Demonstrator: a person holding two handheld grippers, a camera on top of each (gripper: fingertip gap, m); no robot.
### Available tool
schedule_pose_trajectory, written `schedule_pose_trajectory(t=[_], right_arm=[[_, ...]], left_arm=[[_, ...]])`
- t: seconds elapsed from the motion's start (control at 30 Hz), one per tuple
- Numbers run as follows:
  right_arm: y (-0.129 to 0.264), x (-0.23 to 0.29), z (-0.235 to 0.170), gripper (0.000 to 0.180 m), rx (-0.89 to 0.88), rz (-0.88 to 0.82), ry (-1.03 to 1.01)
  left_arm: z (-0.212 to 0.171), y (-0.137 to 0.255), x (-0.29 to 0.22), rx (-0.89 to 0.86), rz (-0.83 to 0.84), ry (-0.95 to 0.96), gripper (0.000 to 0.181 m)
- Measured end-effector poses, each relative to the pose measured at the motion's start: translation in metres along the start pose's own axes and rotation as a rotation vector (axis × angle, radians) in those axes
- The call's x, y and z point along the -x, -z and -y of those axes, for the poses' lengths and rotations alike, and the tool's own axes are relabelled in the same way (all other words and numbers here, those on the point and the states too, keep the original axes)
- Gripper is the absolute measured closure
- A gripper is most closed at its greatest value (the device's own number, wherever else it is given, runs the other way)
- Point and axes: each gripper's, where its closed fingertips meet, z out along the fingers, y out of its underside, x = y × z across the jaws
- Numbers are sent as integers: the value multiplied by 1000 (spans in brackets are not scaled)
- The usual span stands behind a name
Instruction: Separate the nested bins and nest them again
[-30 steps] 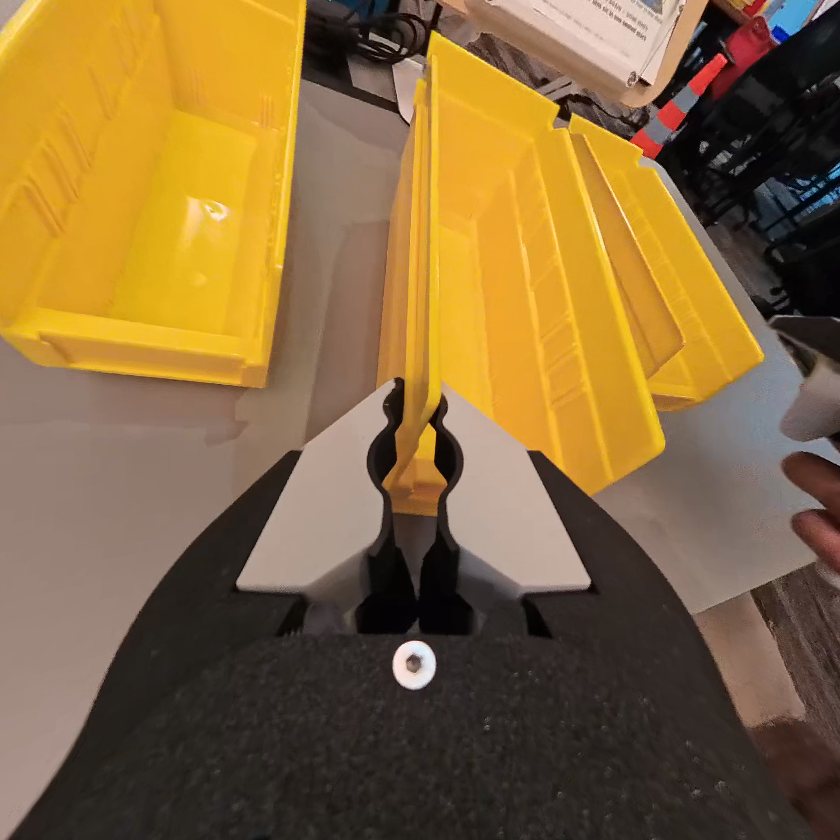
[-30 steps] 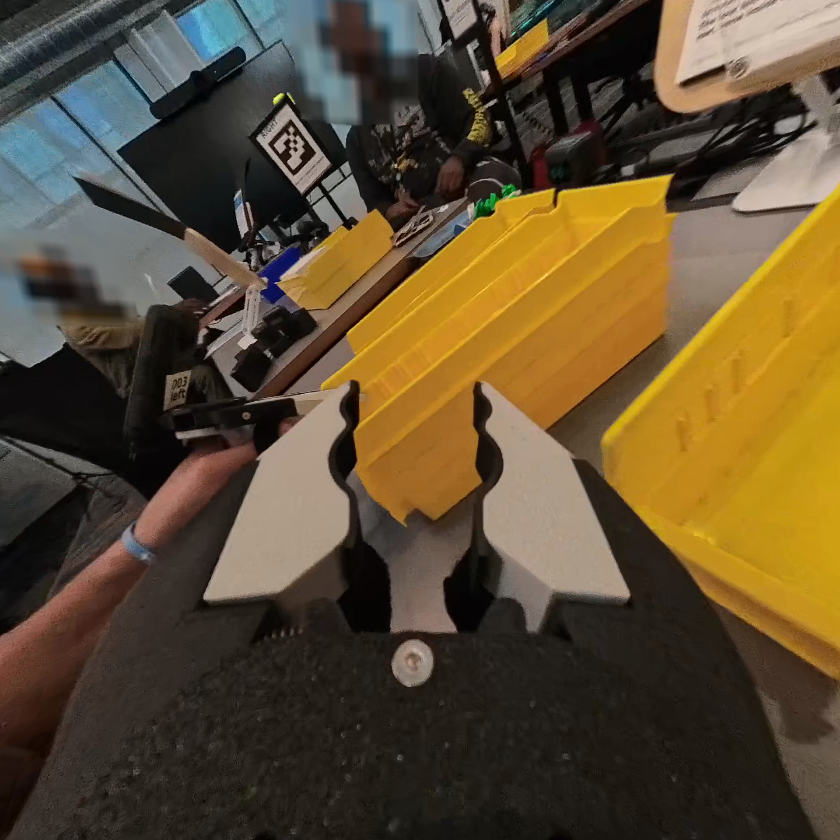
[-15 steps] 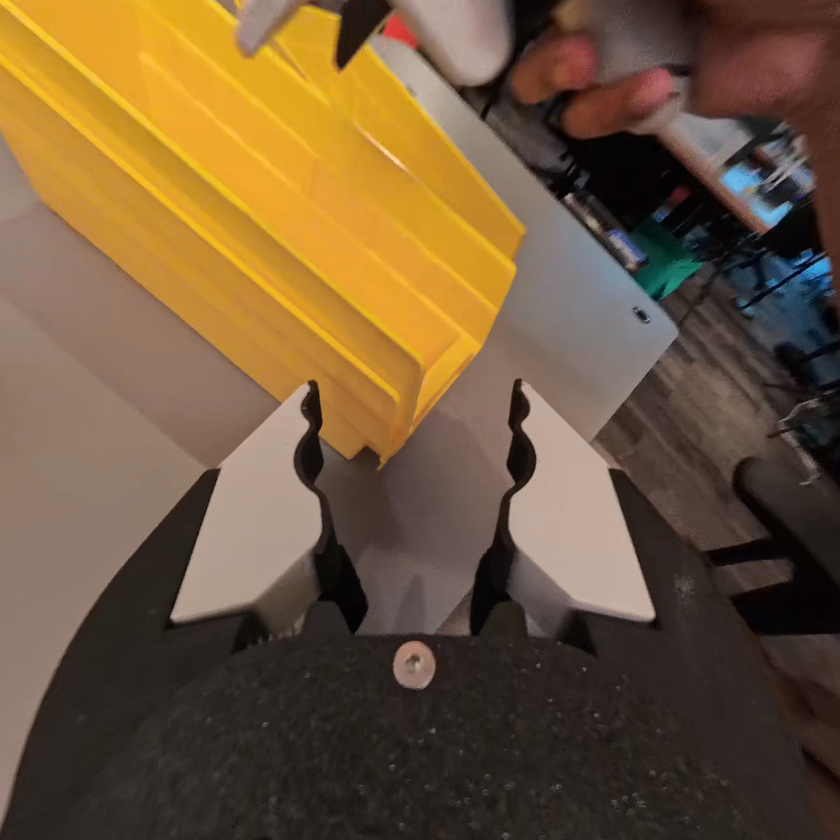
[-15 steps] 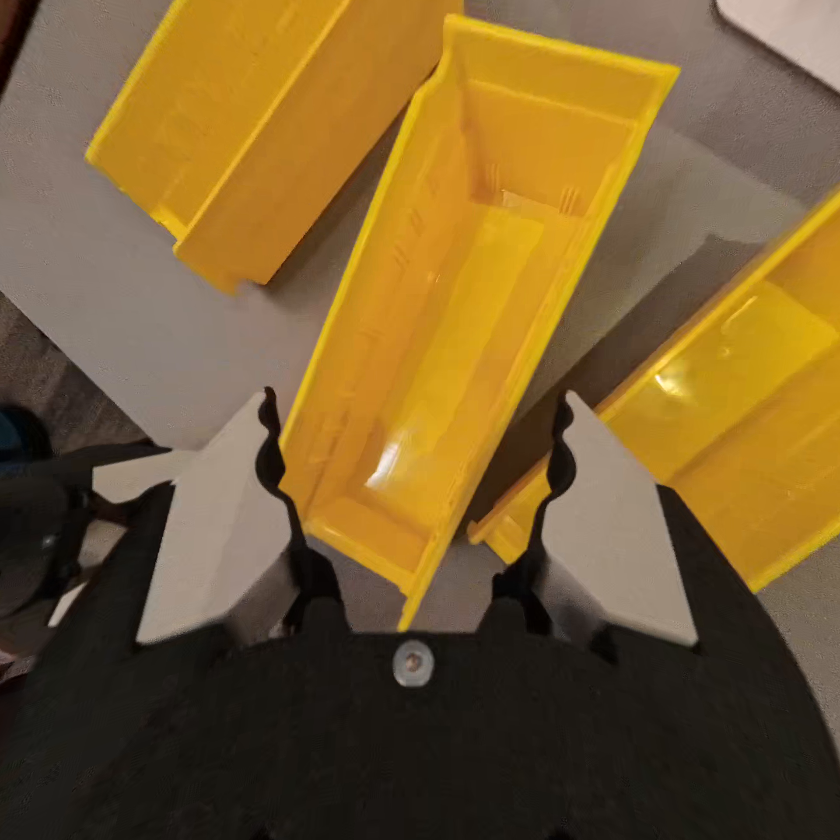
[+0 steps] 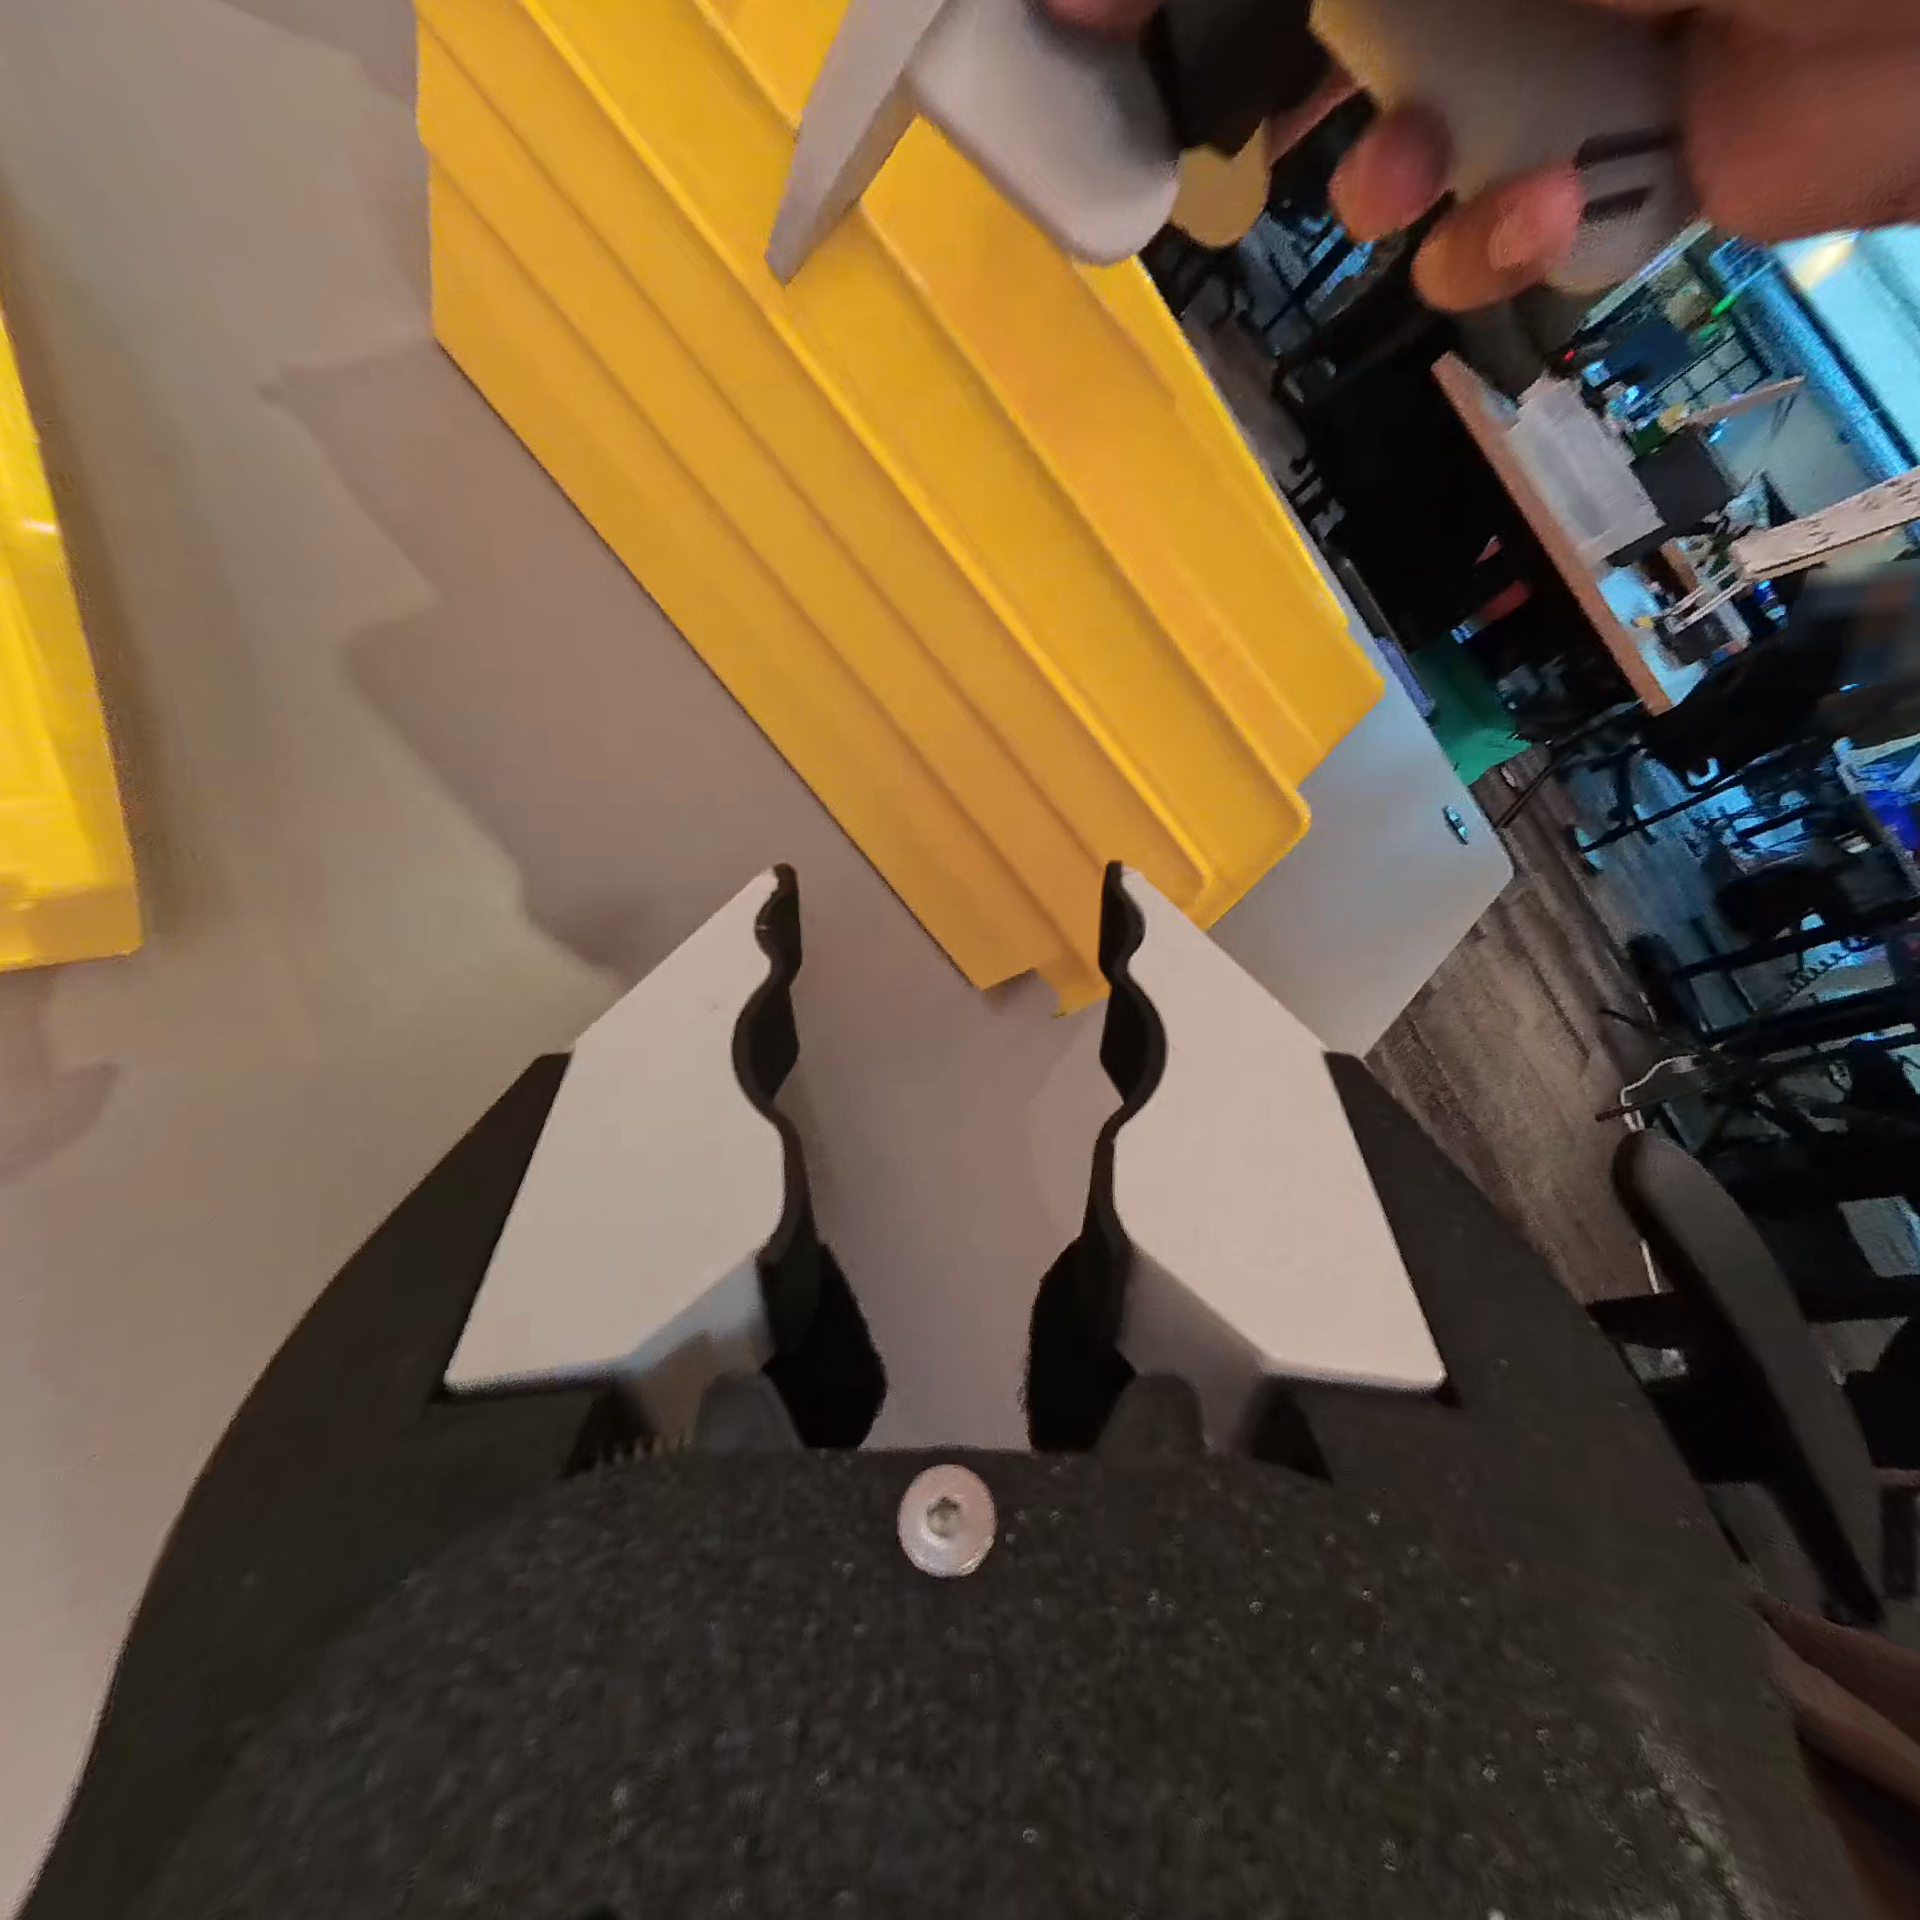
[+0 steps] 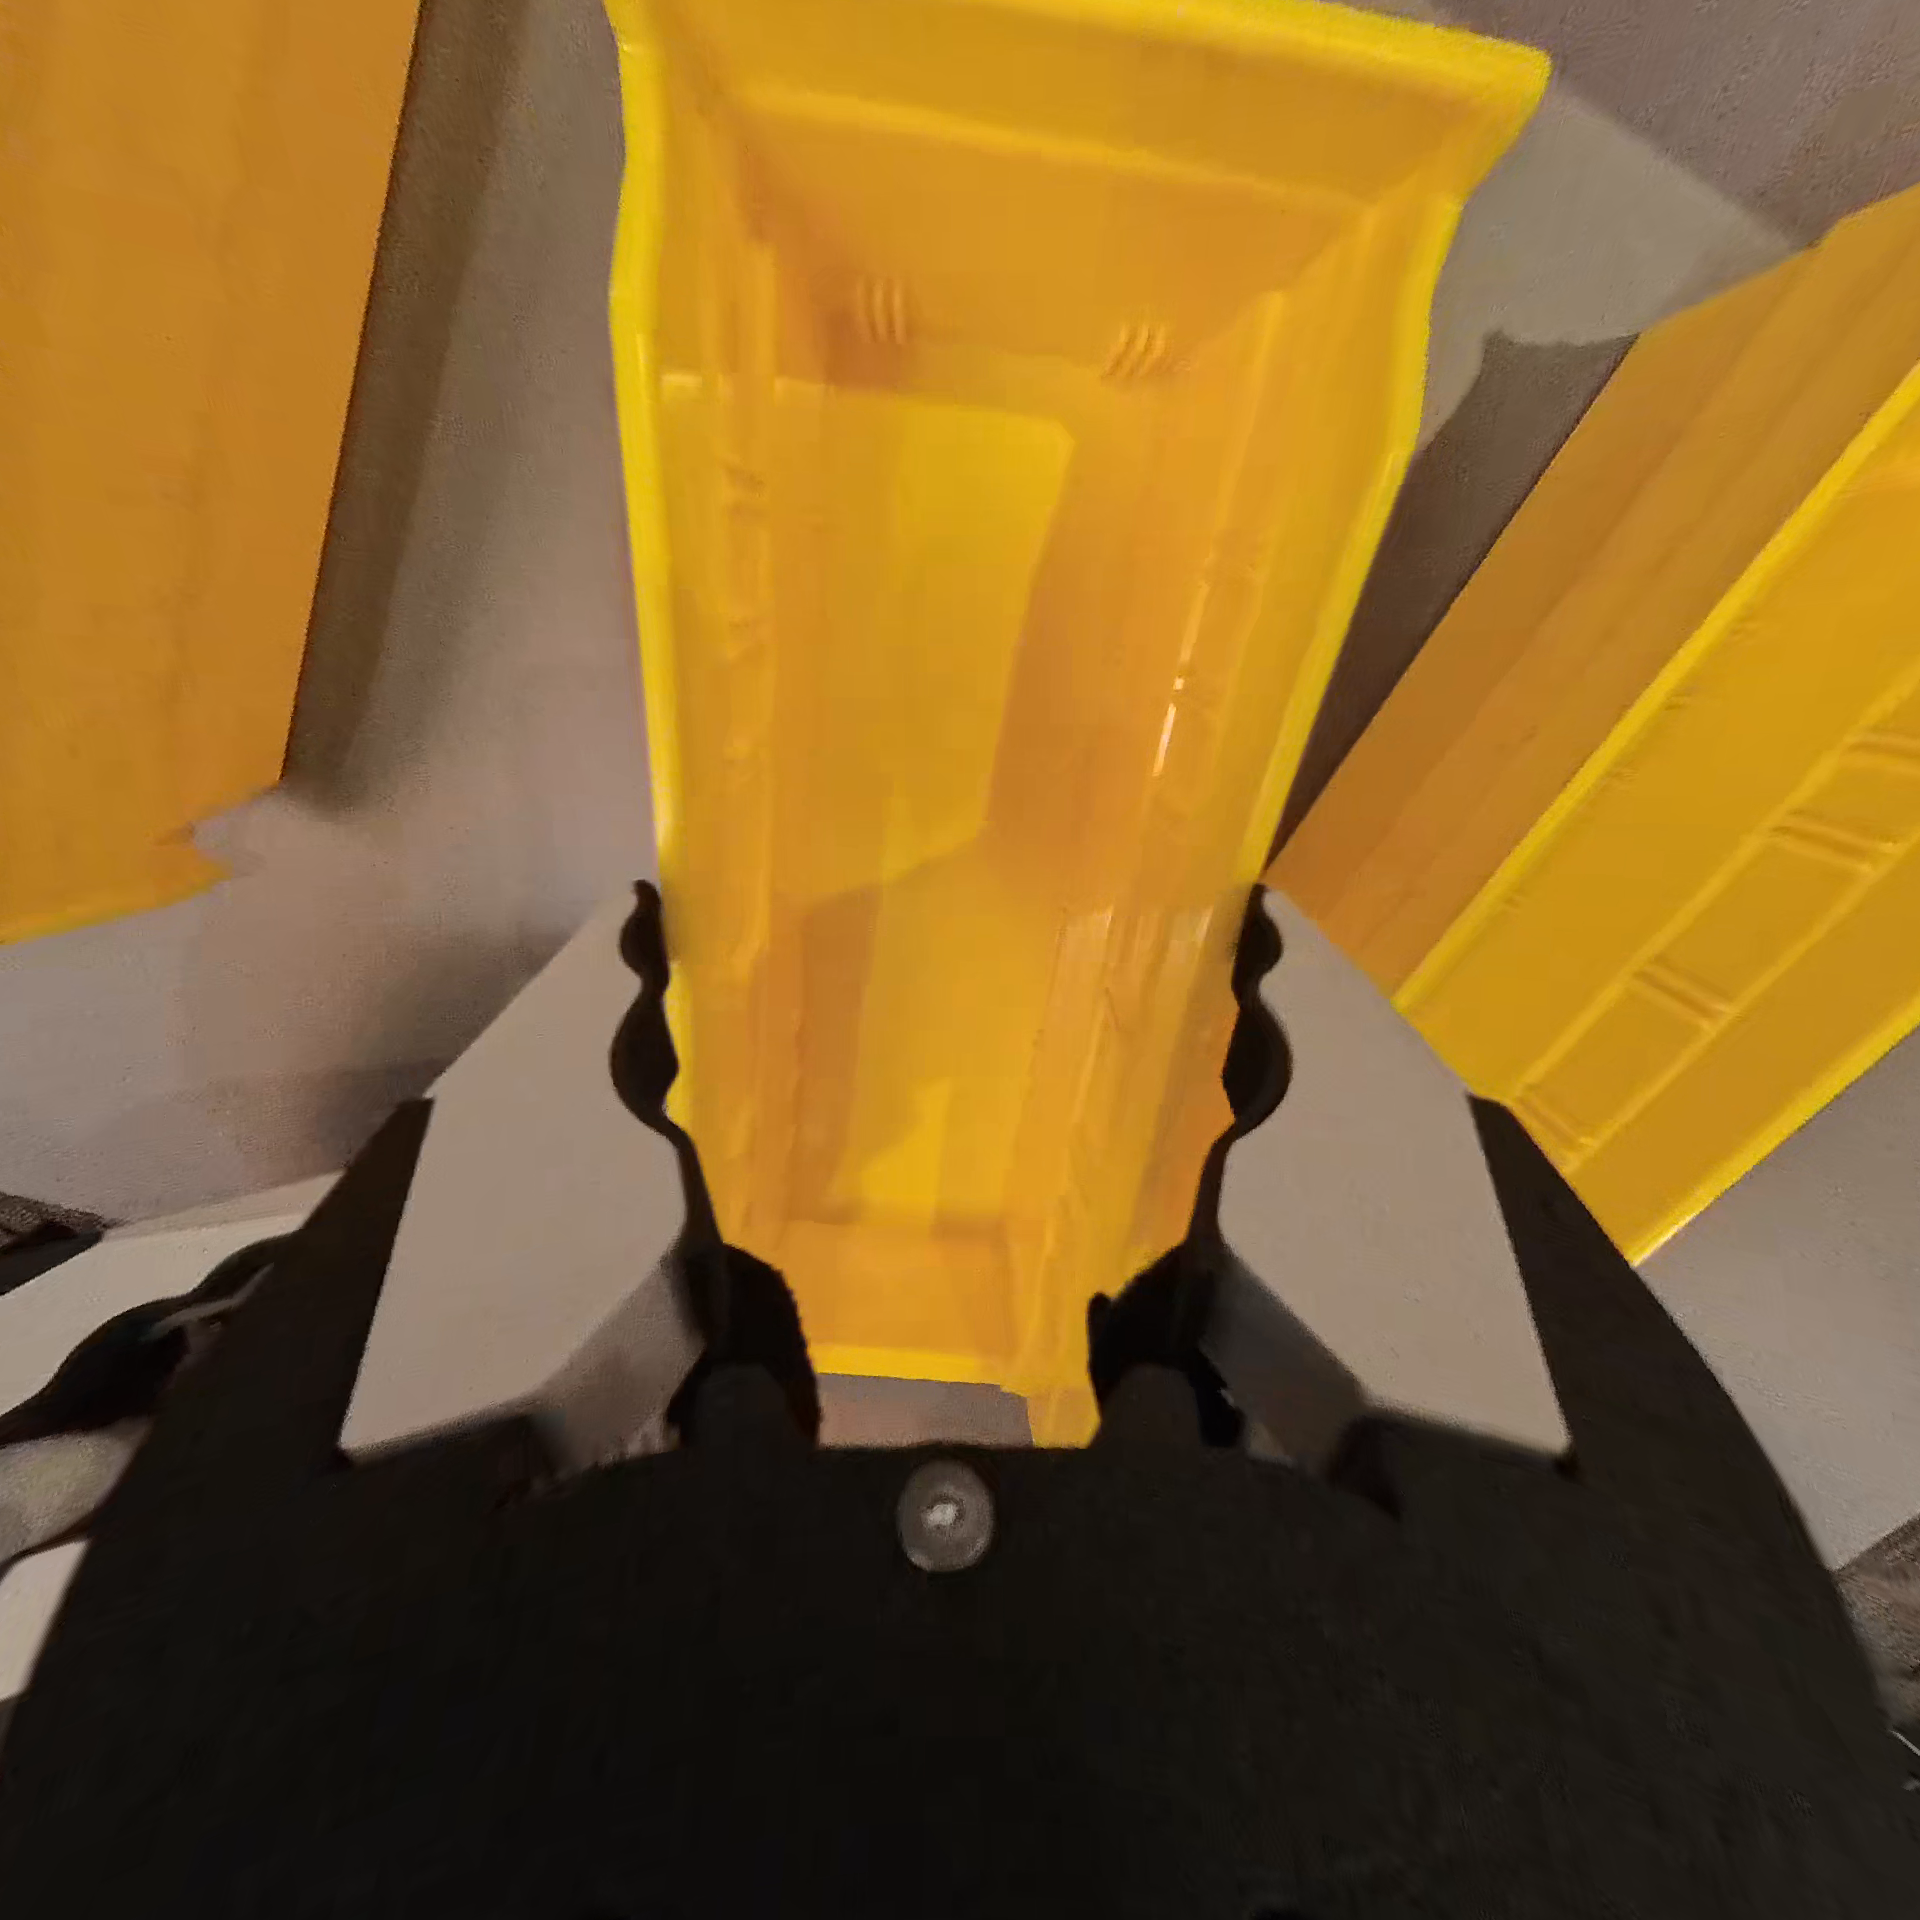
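Bins of yellow moulded plastic lie on the grey table [image 5: 312,727]. In the right wrist view the middle bin [image 6: 987,644] lies open side up, lengthwise away from the camera, with a second bin [image 6: 156,416] to its left and a third bin [image 6: 1662,831] to its right, each apart from it. The right gripper [image 6: 945,914] is spread wide above the near end of the middle bin and grasps nothing. In the left wrist view the left gripper [image 5: 945,883] is likewise released, its jaws just short of the near corner of a ribbed bin wall [image 5: 883,520]; which bin this is cannot be told.

Handling, as judged: the bins look light, stiff and thin-walled, with a smooth, glossy surface that may slip. Take hold of the rim or upper edge of a wall, where the flange gives the fingers a stop. Lower squarely when nesting; a tilted bin is likely to jam.
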Motion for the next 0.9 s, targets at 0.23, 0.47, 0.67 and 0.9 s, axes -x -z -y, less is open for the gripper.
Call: schedule_pose_trajectory(t=[0.23,0.47,0.67,0.9], right_arm=[[6,-5,-5,89,44,16,-15],[27,-6,-4,93,40,39,20],[54,0,2,92,-24,49,91],[76,-6,-8,91,-22,73,89]], left_arm=[[2,-4,8,23,1,19,125],[22,-14,7,-40,10,14,127],[17,-28,-3,-25,8,-3,127],[9,-26,-4,-2,27,-48,127]])
